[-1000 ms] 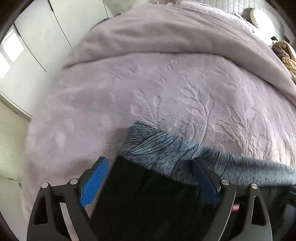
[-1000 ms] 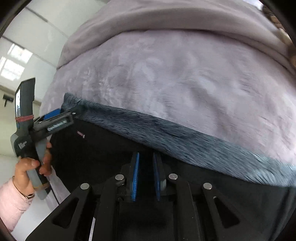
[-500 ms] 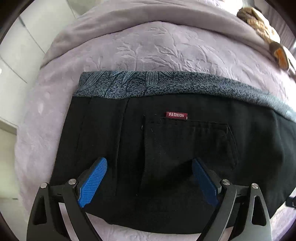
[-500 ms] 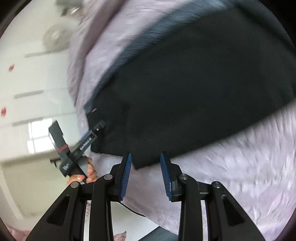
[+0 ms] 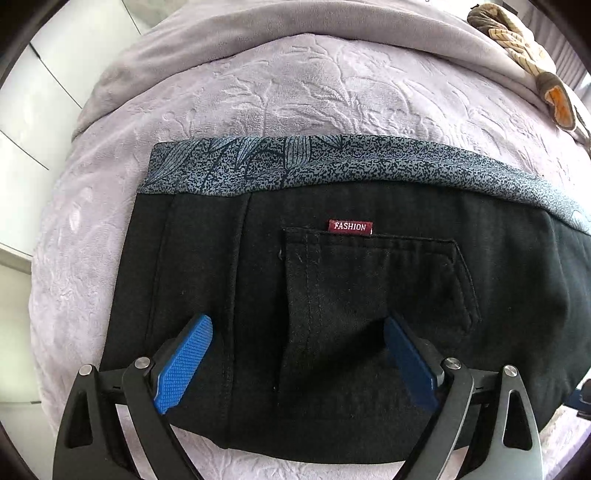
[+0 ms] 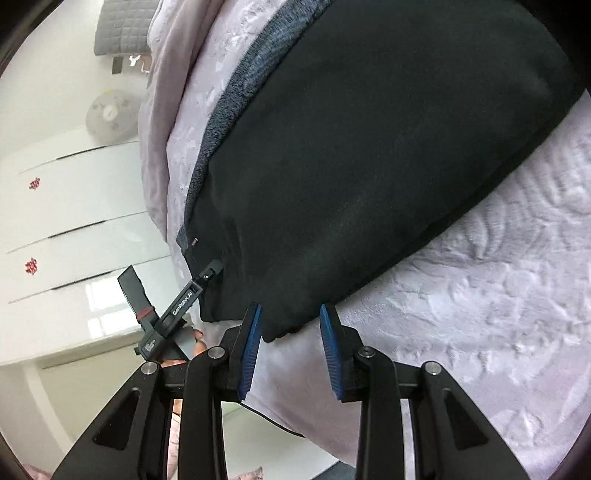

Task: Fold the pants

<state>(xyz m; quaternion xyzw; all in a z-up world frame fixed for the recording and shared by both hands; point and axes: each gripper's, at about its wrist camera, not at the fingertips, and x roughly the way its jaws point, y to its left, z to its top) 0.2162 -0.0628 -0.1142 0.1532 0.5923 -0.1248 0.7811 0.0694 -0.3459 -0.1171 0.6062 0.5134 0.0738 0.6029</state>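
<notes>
Black pants (image 5: pixel 332 295) lie flat on the lilac bed cover, with a grey-blue patterned waistband (image 5: pixel 332 162), a red FASHION label (image 5: pixel 350 226) and a back pocket facing up. My left gripper (image 5: pixel 295 354) is open and empty, hovering over the pants near their front edge. In the right wrist view the pants (image 6: pixel 369 147) run up and to the right. My right gripper (image 6: pixel 290 339) is open and empty, its fingers either side of a pants corner (image 6: pixel 277 332). The left gripper (image 6: pixel 177 306) shows there, at the pants' edge.
The embossed lilac bed cover (image 5: pixel 295 92) spreads around the pants, also in the right wrist view (image 6: pixel 498 295). A rolled blanket ridge (image 5: pixel 332 33) lies behind. A brown patterned item (image 5: pixel 524 44) sits at the far right. White drawers (image 6: pixel 74 221) stand beside the bed.
My right gripper has let go of the pants, opened and drawn back to the near corner. My left gripper has pulled back, so the flat pants now show whole.
</notes>
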